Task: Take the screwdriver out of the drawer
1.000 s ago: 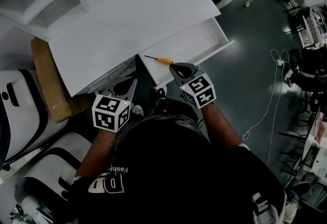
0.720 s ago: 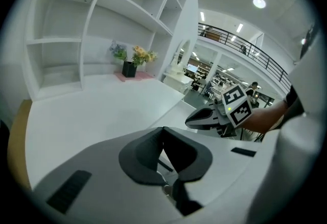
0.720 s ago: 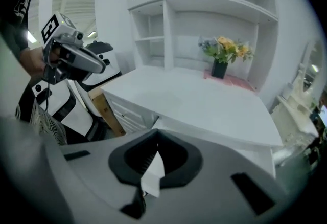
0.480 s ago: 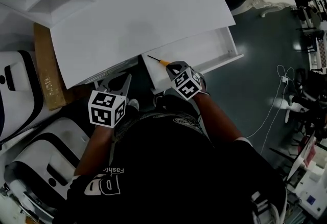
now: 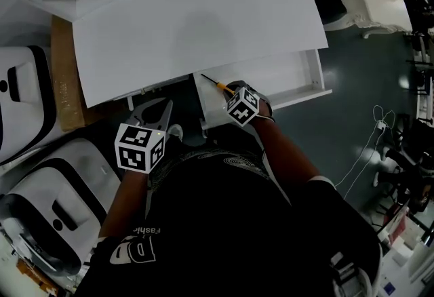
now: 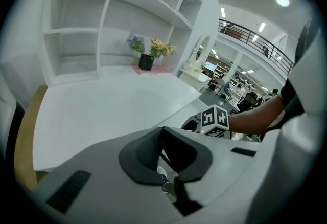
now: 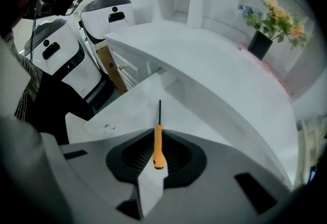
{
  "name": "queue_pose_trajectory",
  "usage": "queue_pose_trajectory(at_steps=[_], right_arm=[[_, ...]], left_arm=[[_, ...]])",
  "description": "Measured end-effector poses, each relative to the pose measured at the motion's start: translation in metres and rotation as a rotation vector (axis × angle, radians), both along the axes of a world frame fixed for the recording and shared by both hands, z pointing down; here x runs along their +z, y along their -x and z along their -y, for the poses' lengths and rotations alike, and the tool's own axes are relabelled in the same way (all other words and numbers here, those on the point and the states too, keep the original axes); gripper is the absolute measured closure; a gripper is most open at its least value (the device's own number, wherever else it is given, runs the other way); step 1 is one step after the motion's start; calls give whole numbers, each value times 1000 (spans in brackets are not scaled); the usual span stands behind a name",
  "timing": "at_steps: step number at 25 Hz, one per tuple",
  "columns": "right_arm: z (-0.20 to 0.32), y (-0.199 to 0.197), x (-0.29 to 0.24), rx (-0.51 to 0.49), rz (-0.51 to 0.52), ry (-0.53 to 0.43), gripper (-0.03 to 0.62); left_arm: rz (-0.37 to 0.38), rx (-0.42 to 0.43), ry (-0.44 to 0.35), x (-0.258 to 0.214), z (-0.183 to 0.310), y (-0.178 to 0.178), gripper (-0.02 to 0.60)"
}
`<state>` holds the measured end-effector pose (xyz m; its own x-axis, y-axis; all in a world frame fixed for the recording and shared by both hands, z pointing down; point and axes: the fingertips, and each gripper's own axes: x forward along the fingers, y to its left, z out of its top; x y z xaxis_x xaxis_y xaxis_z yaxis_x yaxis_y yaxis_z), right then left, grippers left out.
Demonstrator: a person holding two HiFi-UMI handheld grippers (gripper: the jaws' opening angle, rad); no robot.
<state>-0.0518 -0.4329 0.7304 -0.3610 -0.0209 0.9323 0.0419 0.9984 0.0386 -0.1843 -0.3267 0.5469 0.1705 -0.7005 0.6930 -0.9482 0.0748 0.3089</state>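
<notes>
A screwdriver [image 5: 215,83] with an orange handle and a thin black shaft lies at the left end of the open white drawer [image 5: 274,78]. My right gripper [image 5: 232,93] points steeply down into the drawer. In the right gripper view its jaws are opening, and the orange handle [image 7: 159,149] lies in the gap between them, still resting on the drawer floor [image 7: 127,113]. My left gripper [image 5: 163,107] hangs left of the drawer below the desk's front edge, shut and empty; its tips [image 6: 164,131] meet in the left gripper view.
The white desk top [image 5: 196,24] overhangs the drawer's back. A brown board [image 5: 64,78] leans at the desk's left, with white-and-black machine shells [image 5: 41,180] below it. A black flower pot [image 7: 260,44] stands at the desk's back. A cable [image 5: 359,156] lies on the floor at right.
My right gripper has dropped down into the drawer, onto the screwdriver's handle end. The left gripper has sunk slightly and stayed shut.
</notes>
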Motion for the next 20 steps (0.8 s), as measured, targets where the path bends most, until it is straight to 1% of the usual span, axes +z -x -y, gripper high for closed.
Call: queue_pose_trajectory(at_steps=[9, 13, 17, 20], right_arm=[[7, 13, 44, -84, -72, 42, 529], [4, 18, 55, -114, -96, 52, 519], [4, 20, 61, -119, -112, 55, 516], [1, 20, 66, -110, -121, 77, 494]], left_arm=[[-5, -78, 56, 9, -13, 4, 568], [-8, -110, 65, 11, -20, 8, 568], [-13, -125, 71, 12, -23, 10, 568], [-16, -133, 71, 11, -26, 12, 568]])
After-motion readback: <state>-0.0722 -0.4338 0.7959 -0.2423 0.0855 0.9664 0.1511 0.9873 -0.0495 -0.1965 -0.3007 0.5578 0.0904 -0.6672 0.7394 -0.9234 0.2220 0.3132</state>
